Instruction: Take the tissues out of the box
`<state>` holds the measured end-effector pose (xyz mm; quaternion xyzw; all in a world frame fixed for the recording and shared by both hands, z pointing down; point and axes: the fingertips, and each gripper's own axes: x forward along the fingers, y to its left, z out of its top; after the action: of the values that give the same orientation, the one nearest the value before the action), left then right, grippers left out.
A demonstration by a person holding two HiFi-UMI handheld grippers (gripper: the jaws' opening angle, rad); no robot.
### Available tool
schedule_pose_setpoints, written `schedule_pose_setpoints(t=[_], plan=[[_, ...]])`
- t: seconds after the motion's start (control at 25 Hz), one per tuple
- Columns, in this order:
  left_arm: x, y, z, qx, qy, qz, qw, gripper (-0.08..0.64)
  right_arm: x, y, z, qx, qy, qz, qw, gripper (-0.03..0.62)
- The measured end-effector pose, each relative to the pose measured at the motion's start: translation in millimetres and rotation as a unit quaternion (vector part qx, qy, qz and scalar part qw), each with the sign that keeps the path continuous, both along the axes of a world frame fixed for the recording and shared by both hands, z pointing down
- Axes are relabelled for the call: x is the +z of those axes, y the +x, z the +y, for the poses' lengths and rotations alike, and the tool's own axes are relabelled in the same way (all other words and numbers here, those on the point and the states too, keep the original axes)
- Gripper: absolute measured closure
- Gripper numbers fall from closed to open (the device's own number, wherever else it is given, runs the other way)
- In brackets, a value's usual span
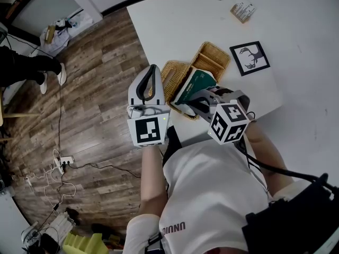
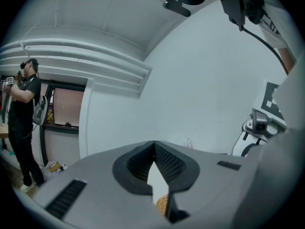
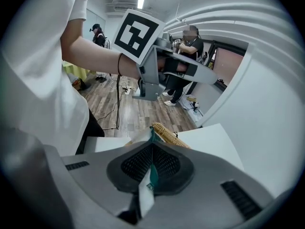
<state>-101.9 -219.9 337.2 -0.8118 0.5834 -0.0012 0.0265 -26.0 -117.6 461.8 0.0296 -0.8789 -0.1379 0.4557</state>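
now the green tissue box [image 1: 198,81] tilts over a wicker basket [image 1: 169,70].

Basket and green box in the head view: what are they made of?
Basket: looks like woven wicker or rattan, matte tan; the plaited strands show. Green box: probably thin printed card; the edge pinched in the right gripper is sheet-thin, green on one face, white on the other.
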Motion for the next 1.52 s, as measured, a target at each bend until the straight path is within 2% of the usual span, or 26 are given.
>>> schedule_pose_setpoints(t=[0.28,0.4,0.56,0.72,0.92,1.52], plan=[[-0.7,-2.2,-0.5,-0.002,0.001,-0.001,1.0000,0.546,-5.0,1.6,-2.4,0.005,0.003,-0.003,1.000,0.572],[2.6,-3.0,0.5,0.003,-0.003,-0.020,0.9998,0.547,-6.5,1.9,-2.4,0.006,0.006,-0.003,1.000,0.572],[-0.4,-2.9,0.1,-0.005,0.000,0.000,1.0000,0.546,-14.7,4.1,-7.7,0.016,0.013,-0.015,1.000,0.572],[2.1,-0.9,0.0,-0.001,0.000,-0.012,0.9999,0.546,-25.2,2.8,-12.6,0.016,0.017,-0.027,0.999,0.574],[-3.2,2.5,0.2,-0.002,0.005,0.002,1.0000,0.546,-34.0,1.3,-14.1,0.017,0.026,-0.036,0.999,0.574],[-8.4,-6.1,-1.9,-0.013,0.007,0.000,0.9999,0.546,-64.6,8.9,-32.1,0.051,0.050,-0.070,0.995,0.574]])
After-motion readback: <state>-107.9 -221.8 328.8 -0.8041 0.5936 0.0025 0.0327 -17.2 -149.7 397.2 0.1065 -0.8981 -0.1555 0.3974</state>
